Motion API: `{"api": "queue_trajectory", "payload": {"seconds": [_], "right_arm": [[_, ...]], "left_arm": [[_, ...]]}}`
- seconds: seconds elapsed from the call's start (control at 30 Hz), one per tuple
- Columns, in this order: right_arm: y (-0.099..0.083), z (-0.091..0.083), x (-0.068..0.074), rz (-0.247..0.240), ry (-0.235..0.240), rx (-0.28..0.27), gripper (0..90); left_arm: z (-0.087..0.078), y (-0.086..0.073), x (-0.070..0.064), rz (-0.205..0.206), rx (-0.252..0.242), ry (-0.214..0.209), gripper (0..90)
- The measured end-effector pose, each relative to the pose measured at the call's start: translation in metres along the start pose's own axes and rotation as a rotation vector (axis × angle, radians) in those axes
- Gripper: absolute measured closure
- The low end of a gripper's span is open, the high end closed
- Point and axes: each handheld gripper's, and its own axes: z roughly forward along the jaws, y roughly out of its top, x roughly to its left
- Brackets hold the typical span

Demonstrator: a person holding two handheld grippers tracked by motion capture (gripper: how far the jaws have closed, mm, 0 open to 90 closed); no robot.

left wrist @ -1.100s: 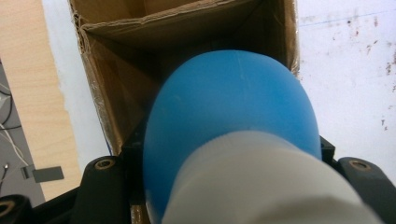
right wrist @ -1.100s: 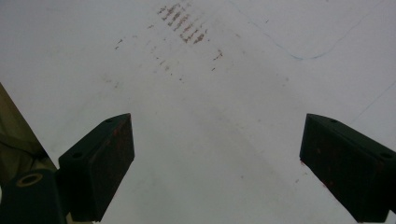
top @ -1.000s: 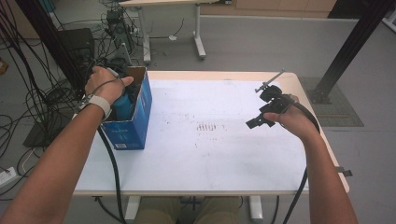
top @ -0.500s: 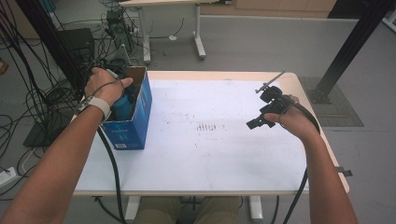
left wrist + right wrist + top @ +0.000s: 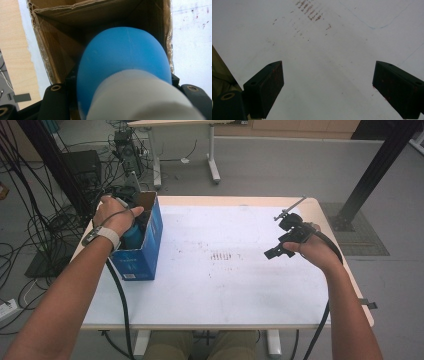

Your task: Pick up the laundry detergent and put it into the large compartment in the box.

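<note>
White tabletop (image 5: 225, 280), scuffed with reddish marks mid-surface, grey floor and cables around. Blue cardboard box (image 5: 145, 247) sits at its left edge; left gripper (image 5: 120, 100) clamps a blue bottle (image 5: 122, 57) inside it. Right gripper (image 5: 280, 247) hovers right of the box, jaws wide apart.

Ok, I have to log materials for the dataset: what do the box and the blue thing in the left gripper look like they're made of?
The box: corrugated cardboard, by its raw brown inside and ragged torn rim; outside printed blue.
The blue thing: probably smooth matte plastic or rubber, by its even colour and soft sheen, with a whitish part nearest the left gripper.
</note>
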Motion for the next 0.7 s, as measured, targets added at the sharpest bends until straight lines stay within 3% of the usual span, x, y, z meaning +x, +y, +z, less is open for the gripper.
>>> {"api": "queue_trajectory", "payload": {"seconds": [0.7], "right_arm": [[-0.009,0.001,-0.002,0.017,-0.001,0.002,10.0]], "left_arm": [[0.020,0.000,-0.001,0.010,0.022,0.007,39.0]]}}
